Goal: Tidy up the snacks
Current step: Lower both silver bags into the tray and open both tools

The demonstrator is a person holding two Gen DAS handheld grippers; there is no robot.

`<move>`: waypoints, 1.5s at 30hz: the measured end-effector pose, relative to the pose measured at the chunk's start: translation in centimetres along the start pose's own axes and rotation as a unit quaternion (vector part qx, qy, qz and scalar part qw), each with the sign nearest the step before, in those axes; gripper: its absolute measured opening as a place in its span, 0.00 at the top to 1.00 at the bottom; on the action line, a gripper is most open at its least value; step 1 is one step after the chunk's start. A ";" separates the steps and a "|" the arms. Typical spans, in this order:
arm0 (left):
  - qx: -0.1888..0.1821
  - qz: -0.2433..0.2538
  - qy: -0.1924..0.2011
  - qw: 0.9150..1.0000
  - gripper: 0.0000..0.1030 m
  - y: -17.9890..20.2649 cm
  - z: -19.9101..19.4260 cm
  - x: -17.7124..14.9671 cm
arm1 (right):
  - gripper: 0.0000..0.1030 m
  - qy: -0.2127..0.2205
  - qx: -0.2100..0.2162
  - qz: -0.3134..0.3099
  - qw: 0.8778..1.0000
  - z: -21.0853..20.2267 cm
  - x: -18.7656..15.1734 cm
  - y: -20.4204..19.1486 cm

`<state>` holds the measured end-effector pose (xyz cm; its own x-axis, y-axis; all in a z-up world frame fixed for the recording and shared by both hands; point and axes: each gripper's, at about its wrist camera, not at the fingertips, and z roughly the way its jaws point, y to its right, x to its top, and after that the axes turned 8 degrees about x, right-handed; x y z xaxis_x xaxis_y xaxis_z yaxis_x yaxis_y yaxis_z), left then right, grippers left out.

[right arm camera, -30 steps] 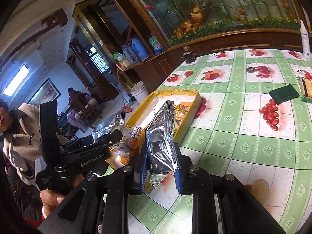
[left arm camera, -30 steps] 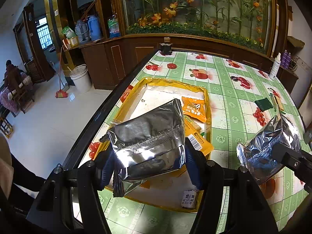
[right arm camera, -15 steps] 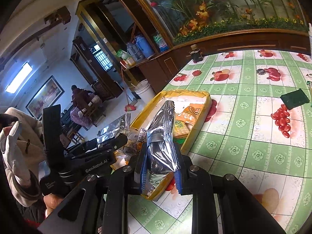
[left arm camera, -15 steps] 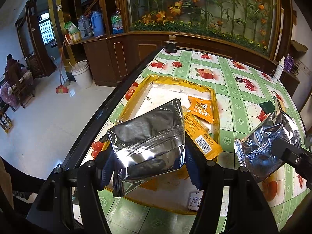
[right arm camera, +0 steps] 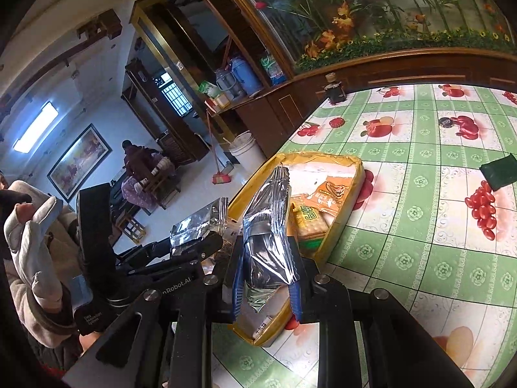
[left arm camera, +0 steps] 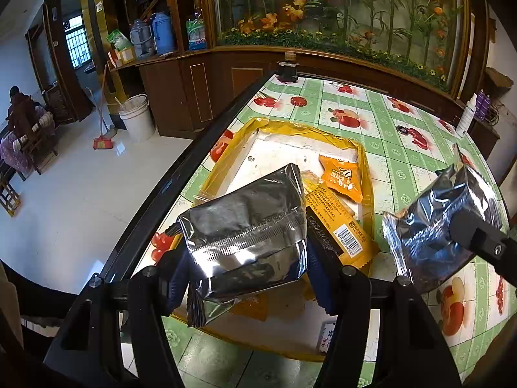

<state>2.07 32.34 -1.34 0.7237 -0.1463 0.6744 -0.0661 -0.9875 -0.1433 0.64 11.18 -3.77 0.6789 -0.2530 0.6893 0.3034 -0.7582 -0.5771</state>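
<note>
My left gripper [left arm camera: 248,258] clamped on a foil bag [left arm camera: 245,226], right gripper [right arm camera: 266,278] pinching another pouch [right arm camera: 268,242], both over yellow tray [left arm camera: 366,174] holding orange packets [left arm camera: 339,177], green cloth [right arm camera: 499,171] well apart.

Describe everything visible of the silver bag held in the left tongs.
The silver bag is a crinkled, shiny foil pouch with no print showing and a ribbed seal band across its middle. The left tongs are shut on its sides with blue pads, holding it above the yellow tray, its serrated edge hanging toward the camera.

Silver packet [left arm camera: 245,226]; yellow tray [left arm camera: 366,174]
</note>
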 end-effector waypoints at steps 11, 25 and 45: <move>0.004 -0.004 -0.008 1.000 0.39 -0.4 0.9 0.1 | 0.77 0.005 0.010 -0.005 1.000 1.8 1.9 -0.2; 0.007 -0.008 -0.022 1.000 0.39 -0.8 2.3 0.6 | 0.77 0.003 0.025 0.016 1.000 4.3 3.0 1.4; 0.002 -0.007 -0.038 0.999 0.39 0.0 5.3 2.4 | 0.77 -0.007 0.034 0.094 0.995 10.8 4.9 6.7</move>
<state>7.42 32.26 -3.57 0.7746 -0.1283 0.6194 -0.0537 -0.9890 -0.1377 13.19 11.34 -8.95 0.7375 -0.3770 0.5604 0.2141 -0.6564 -0.7234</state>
